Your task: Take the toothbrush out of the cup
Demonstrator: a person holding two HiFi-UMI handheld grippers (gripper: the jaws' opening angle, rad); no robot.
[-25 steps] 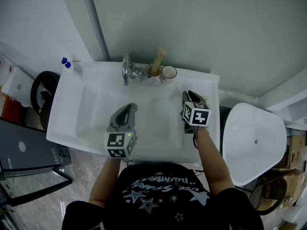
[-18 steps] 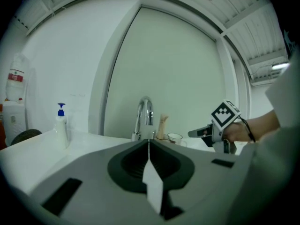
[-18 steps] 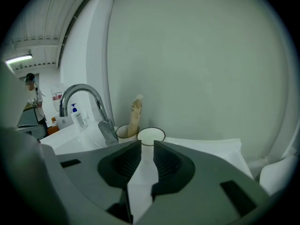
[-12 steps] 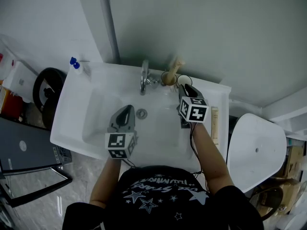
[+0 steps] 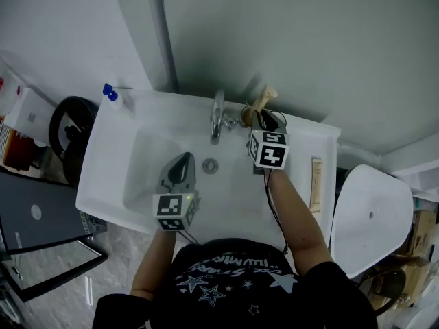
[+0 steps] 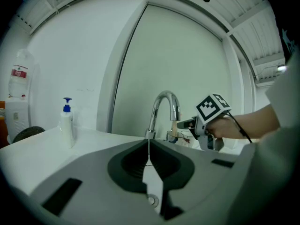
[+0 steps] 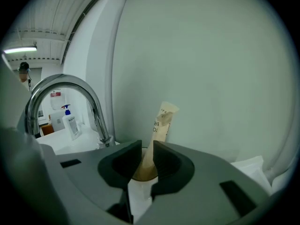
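A toothbrush in a tan paper sleeve [image 7: 161, 121] stands tilted in a brown cup [image 7: 142, 172] behind the tap, at the back of the sink [image 5: 103, 156]. In the head view the toothbrush [image 5: 263, 98] sticks up from the cup [image 5: 247, 115]. My right gripper [image 7: 147, 149] [image 5: 265, 120] is at the cup. Its jaws have just been closing. The sleeve's lower part shows in the gap, and no pad visibly presses it. My left gripper [image 6: 148, 146] [image 5: 182, 162] hovers over the basin, jaws together with nothing in them.
A chrome tap [image 5: 217, 112] [image 7: 61, 86] curves up just left of the cup. A soap pump bottle [image 5: 113, 96] [image 6: 67, 121] stands on the sink's back left corner. The drain [image 5: 210, 164] lies mid-basin. A wrapped tube [image 5: 316, 184] rests on the right ledge, beside a white toilet lid [image 5: 370, 211].
My right gripper has travelled from the sink's right side up to the cup at the back. My left gripper has edged a little further over the basin.
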